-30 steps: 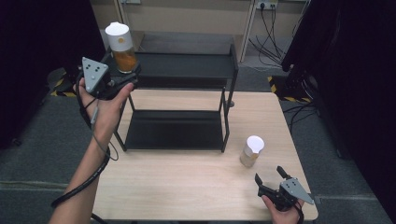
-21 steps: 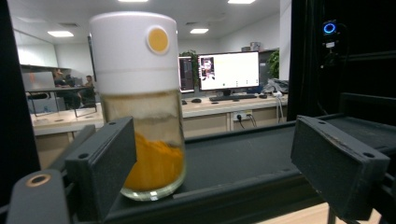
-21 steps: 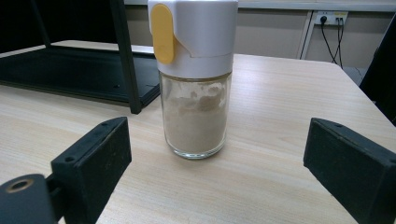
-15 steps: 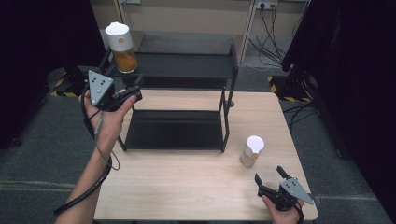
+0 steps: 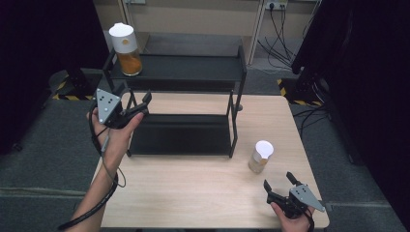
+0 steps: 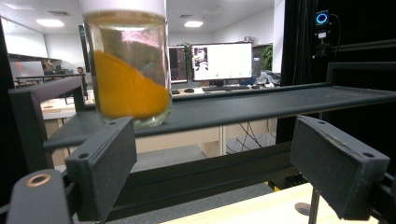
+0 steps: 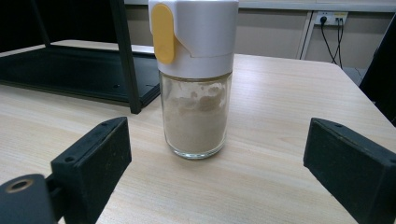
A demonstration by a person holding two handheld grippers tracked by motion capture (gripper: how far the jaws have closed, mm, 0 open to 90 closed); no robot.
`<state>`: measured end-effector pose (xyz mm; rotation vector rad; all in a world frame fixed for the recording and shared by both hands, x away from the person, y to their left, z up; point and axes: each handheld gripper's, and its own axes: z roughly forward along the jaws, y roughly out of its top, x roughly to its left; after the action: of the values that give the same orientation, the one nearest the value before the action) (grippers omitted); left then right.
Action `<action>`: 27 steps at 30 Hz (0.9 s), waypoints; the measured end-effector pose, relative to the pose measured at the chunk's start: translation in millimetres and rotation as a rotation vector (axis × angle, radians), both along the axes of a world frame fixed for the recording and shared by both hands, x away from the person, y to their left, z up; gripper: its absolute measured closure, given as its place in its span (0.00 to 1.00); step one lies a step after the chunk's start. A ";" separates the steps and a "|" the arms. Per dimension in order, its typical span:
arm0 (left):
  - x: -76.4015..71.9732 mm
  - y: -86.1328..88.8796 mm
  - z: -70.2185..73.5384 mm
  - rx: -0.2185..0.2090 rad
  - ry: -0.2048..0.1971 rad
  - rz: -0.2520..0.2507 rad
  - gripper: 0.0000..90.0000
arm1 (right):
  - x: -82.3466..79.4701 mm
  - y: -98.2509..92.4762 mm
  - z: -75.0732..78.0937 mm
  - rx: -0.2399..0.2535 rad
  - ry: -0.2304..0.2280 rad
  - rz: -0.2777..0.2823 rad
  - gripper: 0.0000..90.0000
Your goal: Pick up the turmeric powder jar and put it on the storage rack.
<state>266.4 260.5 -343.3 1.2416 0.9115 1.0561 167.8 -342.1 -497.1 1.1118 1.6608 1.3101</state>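
A glass jar of orange powder (image 5: pixel 126 48) (image 6: pixel 128 70) with a white lid stands at the left end of the black rack's top shelf (image 5: pixel 193 67). My left gripper (image 5: pixel 138 104) (image 6: pixel 224 172) hangs open below and in front of that jar, off the rack's left end, with nothing between its jaws. A second jar of beige powder (image 5: pixel 260 155) (image 7: pixel 196 84), white-capped with a yellow tab, stands on the wooden table (image 5: pixel 193 193) right of the rack. My right gripper (image 5: pixel 279 186) (image 7: pixel 219 177) rests open near the front right corner, facing the beige jar a short way off.
The two-tier black rack's lower shelf (image 5: pixel 181 135) (image 7: pixel 70 70) lies bare on the table. Black curtains and stands flank the table; cables (image 5: pixel 285 29) run on the floor behind. Bare wood stretches between the two grippers.
My left gripper has drawn back from the orange jar, moving down and toward the near side, and has turned its jaws to the right. The right gripper has stayed put.
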 end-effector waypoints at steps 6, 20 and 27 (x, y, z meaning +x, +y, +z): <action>-3.1 -0.9 -13.2 0.000 0.013 -0.009 0.16 | 0.0 0.1 0.0 0.001 0.001 -0.001 0.09; -13.8 -2.7 -43.0 0.006 0.020 -0.035 0.16 | -0.3 0.4 -0.4 0.000 -0.002 -0.001 0.09; -18.7 -4.2 -56.7 0.009 0.034 -0.042 0.16 | -0.4 0.6 -0.3 -0.001 -0.002 -0.001 0.09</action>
<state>247.7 256.2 -399.9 1.2846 0.9041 1.0096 167.4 -341.5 -497.4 1.1105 1.6588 1.3088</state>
